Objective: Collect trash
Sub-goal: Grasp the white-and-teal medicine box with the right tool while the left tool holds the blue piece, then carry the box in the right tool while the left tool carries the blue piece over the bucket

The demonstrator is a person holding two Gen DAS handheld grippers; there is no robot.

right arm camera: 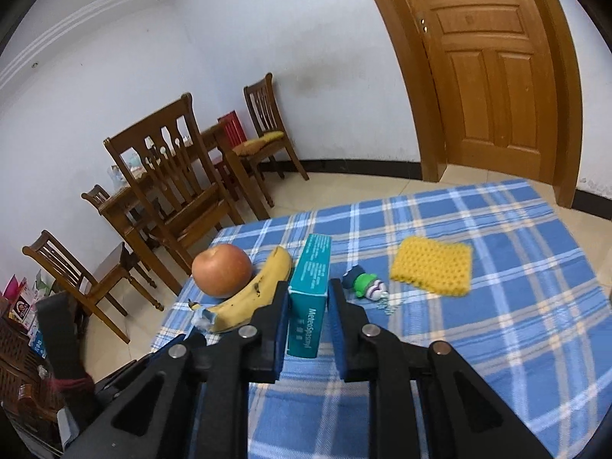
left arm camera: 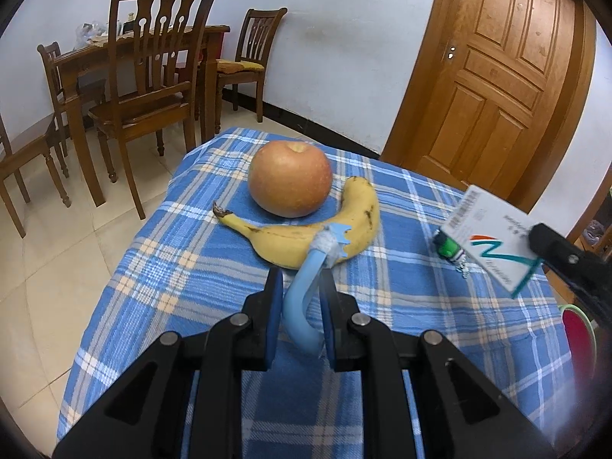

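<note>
With my left gripper jaws barely pinching the curved blue plastic strip and my right gripper clamping the medicine box above the desk, I fear either slipping.

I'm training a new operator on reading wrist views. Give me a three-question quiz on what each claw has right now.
1. True or false: the left claw is shut on the banana.
2. What does the right claw hold: A) yellow sponge, B) teal medicine box, C) apple?
3. Fill in: the small green toy lies between the box and the ____.

Key: 1 false, it holds a light blue strip; 2 B; 3 sponge.
</note>
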